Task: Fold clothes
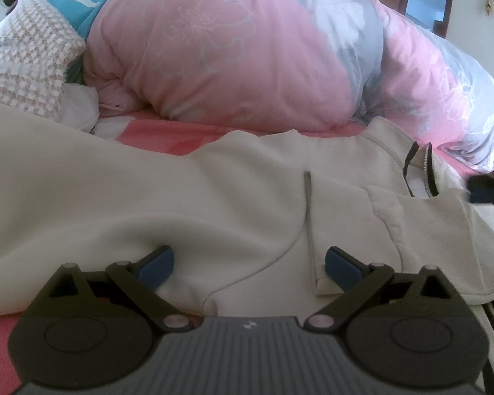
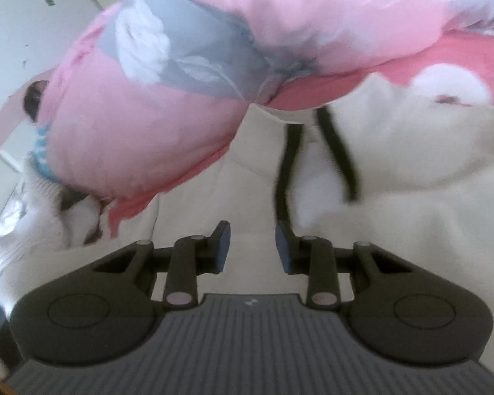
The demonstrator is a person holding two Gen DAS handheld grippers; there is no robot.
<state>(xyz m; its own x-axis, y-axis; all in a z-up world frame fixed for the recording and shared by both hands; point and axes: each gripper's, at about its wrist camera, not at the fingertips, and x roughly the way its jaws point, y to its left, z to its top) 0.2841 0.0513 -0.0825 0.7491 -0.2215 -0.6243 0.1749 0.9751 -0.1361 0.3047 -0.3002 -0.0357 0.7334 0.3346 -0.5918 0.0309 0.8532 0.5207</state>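
1. Left wrist view: cream hoodie point(image 1: 214, 197) sprawls sideways across the bed point(image 1: 168, 131), its near hem right under the left tongs point(image 1: 249, 268), released wide, nothing pinched.
2. Right wrist view: right tongs point(image 2: 253, 247) hover part-open and empty over the same hoodie point(image 2: 411, 181), the dark-edged zipper point(image 2: 285, 171) running straight ahead. Looks like either could grab.

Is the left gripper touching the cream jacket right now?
Touching. In the left wrist view the open left gripper has both blue pads sunk against the cream jacket, with fabric bulging between them; nothing is clamped yet.
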